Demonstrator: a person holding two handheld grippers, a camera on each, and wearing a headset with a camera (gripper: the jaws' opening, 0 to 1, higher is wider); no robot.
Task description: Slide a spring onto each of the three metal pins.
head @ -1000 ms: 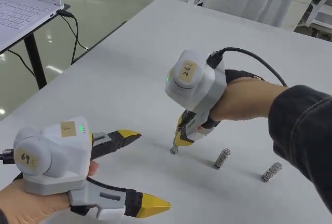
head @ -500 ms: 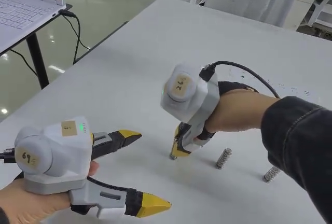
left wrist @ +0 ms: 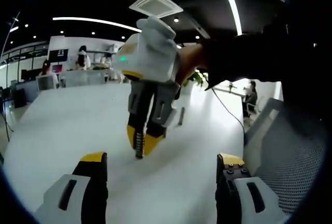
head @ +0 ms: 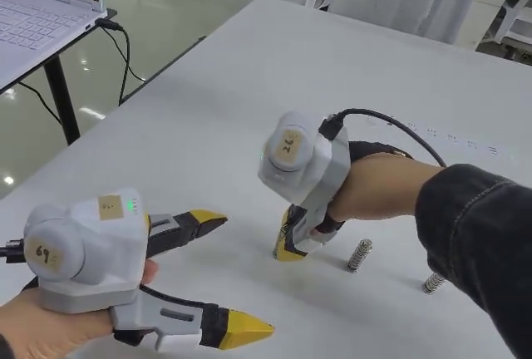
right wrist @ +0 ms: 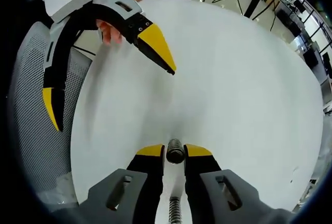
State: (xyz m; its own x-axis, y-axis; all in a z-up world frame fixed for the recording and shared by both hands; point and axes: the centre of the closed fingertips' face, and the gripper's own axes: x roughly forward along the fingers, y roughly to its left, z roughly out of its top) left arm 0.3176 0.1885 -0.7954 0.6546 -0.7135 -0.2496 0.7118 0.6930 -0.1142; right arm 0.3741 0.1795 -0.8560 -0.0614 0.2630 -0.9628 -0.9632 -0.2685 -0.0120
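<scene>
Yellow-tipped fingers of the left gripper (head: 243,274) gape wide over the white counter (head: 191,126). The right gripper (head: 285,253) pinches a small coiled metal spring (right wrist: 175,151) upright; whether a pin runs inside, I cannot tell. Nearby a second coiled spring (head: 358,254) stands clear; a dark sleeve (head: 474,234) half hides a third spring (head: 432,282). Bare counter stretches beyond.

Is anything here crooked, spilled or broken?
Nothing looks spilled or broken. Two springs on the white table, beside the right gripper, seem to lean rather than stand straight, though the camera angle may cause that. The right gripper is shut on a third spring.
</scene>
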